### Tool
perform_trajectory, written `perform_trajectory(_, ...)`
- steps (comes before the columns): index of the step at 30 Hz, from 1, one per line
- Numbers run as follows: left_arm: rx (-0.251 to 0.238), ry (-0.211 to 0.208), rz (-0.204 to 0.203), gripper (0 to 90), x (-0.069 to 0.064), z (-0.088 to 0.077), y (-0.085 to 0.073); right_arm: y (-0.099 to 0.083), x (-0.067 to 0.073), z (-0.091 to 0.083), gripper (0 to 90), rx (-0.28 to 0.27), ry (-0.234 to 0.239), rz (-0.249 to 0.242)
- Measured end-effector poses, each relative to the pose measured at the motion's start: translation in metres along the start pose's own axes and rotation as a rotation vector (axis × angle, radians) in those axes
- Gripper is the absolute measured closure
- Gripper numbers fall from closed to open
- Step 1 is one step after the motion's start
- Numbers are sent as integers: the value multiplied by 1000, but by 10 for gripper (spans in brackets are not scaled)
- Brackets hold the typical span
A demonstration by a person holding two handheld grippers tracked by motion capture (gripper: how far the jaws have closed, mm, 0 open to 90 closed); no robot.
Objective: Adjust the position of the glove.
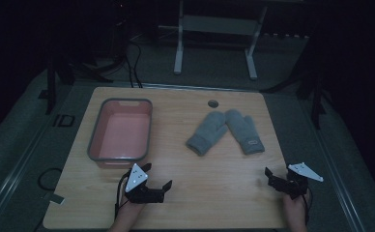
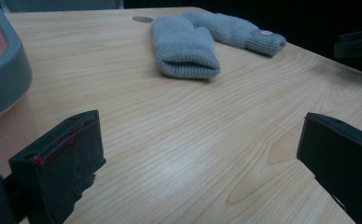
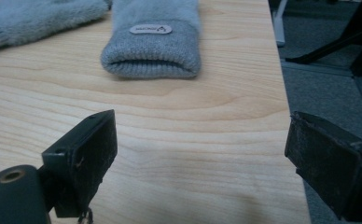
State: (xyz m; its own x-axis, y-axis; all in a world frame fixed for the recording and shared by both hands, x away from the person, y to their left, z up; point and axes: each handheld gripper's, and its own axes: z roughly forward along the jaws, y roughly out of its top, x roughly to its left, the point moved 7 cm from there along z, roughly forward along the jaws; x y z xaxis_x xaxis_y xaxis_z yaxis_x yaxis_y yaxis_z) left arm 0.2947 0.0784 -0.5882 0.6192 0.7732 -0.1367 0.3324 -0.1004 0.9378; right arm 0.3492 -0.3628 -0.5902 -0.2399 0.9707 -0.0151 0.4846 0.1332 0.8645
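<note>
While you rest both hands at the near edge of the counter [image 1: 185, 203], each hand-held gripper sits released with nothing between its jaws. Your left hand-held gripper [image 1: 157, 176] lies just in front of the pink tub [image 1: 94, 140] with the grey rim, and in the left gripper view its two black jaws stand wide apart over bare wood, the tub's rim close on the left. Your right hand-held gripper [image 1: 273, 175] sits near the right-hand corner of the counter, and in the right gripper view its jaws are likewise spread, one over the wood and the other out past the counter's edge above the floor [image 3: 328, 93].

Two grey mittens lie side by side at the middle-right of the counter, touching near their fingertip ends and splaying apart toward you. The left mitten [image 1: 206, 132] points its open cuff toward your left hand-held gripper. The right mitten [image 1: 245, 131] carries a small label on its cuff, and that cuff faces your right hand-held gripper. Both mittens lie flat, well apart from either gripper and beside the tub, not in it. A small round grommet [image 1: 213, 103] sits in the counter beyond the mittens.
</note>
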Motion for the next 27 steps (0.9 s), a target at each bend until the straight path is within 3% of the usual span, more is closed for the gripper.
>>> perform_trajectory(5, -15, 1, 7, 9, -1, -1, 2, 1, -2, 1, 93, 33, 8, 26)
perform_trajectory(10, -14, 3, 7, 9, -2, 0, 1, 7, -1, -1, 92, 34, 22, 14)
perform_trajectory(12, -12, 4, 4, 9, -2, 0, 1, 19, 2, -3, 92, 38, 28, -27)
perform_trajectory(15, -12, 7, 5, 9, -1, -1, 1, 28, 5, -4, 92, 33, 46, -23)
perform_trajectory(17, -14, 4, 0, 9, -1, -1, 2, 44, 9, -4, 92, 6, 101, 14)
perform_trajectory(19, -16, 10, -1, 9, 0, -2, 2, 48, 9, -4, 93, -5, 108, 19)
perform_trajectory(20, -14, 8, -2, 9, 0, -2, 2, 60, 11, -4, 92, -22, 128, 43)
perform_trajectory(22, -11, 8, 0, 9, 0, -1, 1, 67, 11, -3, 92, -28, 117, 47)
perform_trajectory(24, -10, 6, 0, 9, -1, -1, 1, 81, 11, 0, 92, -35, 97, 29)
perform_trajectory(27, -6, 3, 0, 9, -2, -1, 1, 102, 17, 5, 92, -41, 149, 2)
